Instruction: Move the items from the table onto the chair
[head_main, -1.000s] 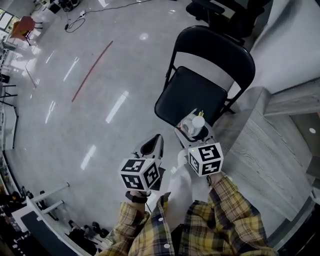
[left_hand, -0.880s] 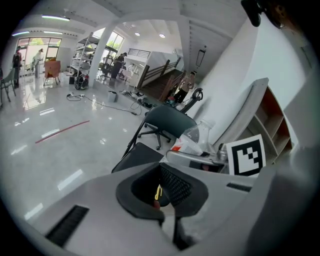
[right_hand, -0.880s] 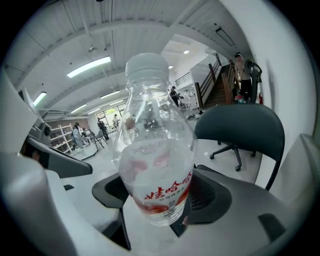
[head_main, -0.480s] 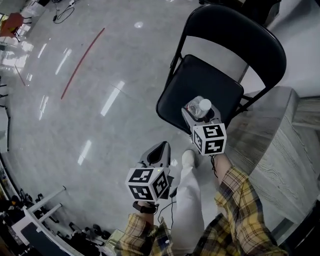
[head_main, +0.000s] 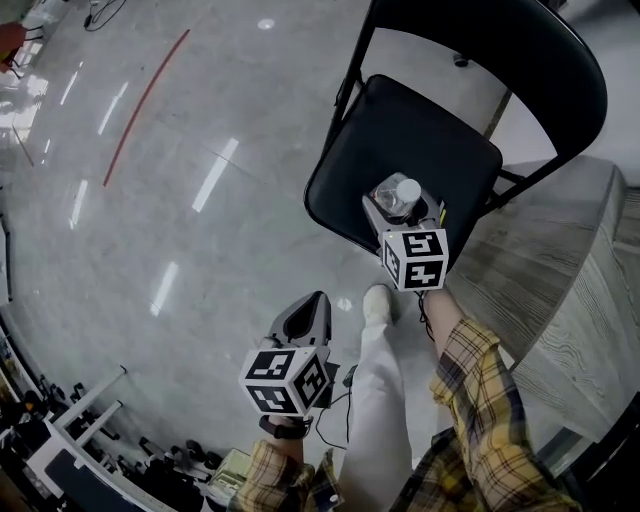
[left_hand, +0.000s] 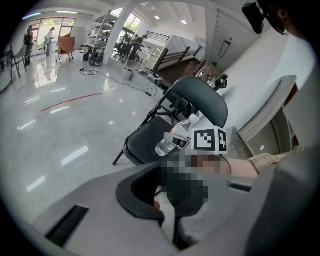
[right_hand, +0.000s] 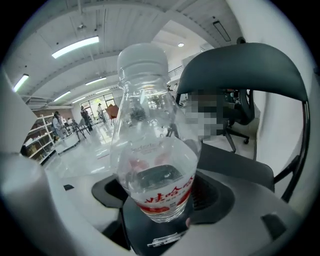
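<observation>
Head view first: the right gripper (head_main: 401, 212) is clamped on a clear water bottle (head_main: 405, 190), white cap pointing away from the person, and the bottle hangs over the near edge of the chair (head_main: 430, 135) seat. From up here I can't tell whether it's touching the seat or only close above it. The left gripper (head_main: 310, 305) is off to the side of the chair, over the floor (head_main: 180, 200), with nothing in it. The table (head_main: 570, 270) sits just beside the chair on the other side. In the left gripper view the jaws are pressed together with nothing between them, and out in front you can see the bottle (left_hand: 173, 139) leaning at an angle in front of the chair seat (left_hand: 142, 145), looking clear of it. In the right gripper view the jaws are spread wide around the lower body of the bottle (right_hand: 152, 150), about at the red-print label, so the neck and cap stick out well past the tips toward the chair's backrest. My worry is that it's a round bottle held tilted near the seat's edge. If the jaws let go before the base sits flat, I'd guess it tips, rolls and goes off the near edge onto the floor. It would be safer further in toward the backrest, stood upright, and released only once it rests on the seat.
</observation>
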